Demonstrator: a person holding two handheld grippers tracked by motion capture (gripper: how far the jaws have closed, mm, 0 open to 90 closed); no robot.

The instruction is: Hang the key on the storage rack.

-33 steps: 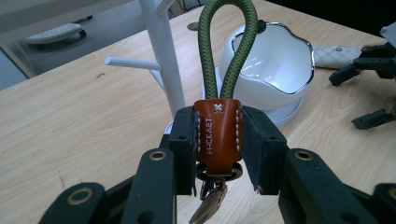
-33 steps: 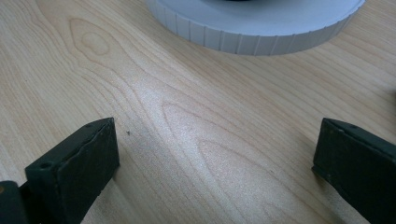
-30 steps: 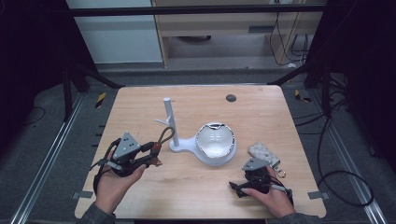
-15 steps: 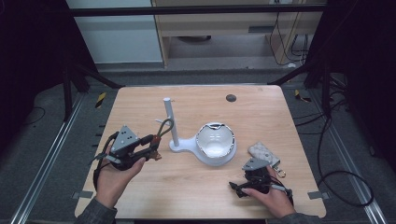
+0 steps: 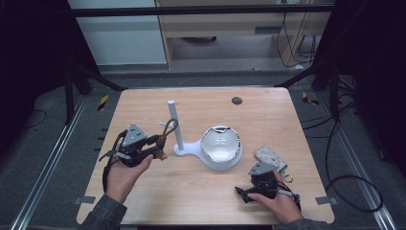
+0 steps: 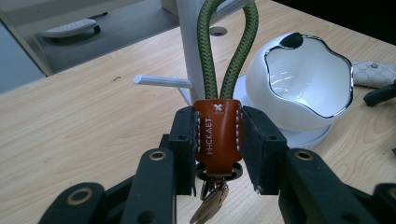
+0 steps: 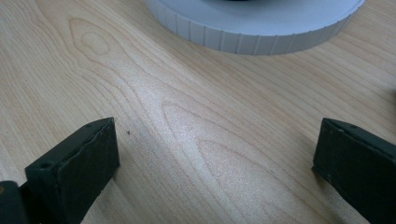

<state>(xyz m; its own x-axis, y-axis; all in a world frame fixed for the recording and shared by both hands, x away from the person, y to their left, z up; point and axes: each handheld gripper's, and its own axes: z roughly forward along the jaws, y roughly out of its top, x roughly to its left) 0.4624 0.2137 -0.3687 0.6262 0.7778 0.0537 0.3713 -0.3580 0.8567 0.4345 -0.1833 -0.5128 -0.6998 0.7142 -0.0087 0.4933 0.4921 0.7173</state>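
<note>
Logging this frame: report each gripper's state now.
Left gripper: shut on the key strap's leather tab.
Right gripper: open, holding nothing, above the table.

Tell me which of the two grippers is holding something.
The left gripper: its fingers clamp the orange leather tab of a green cord keychain. The right gripper is open over bare table.

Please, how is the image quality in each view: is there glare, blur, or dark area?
High view: the table is evenly lit and the surroundings are very dark. Left gripper view: the leather tab between the left tongs is sharp; the white bowl shows bright reflections on its glossy inside. Right gripper view: the wood grain is clear, while the open right tongs look slightly soft.
</note>
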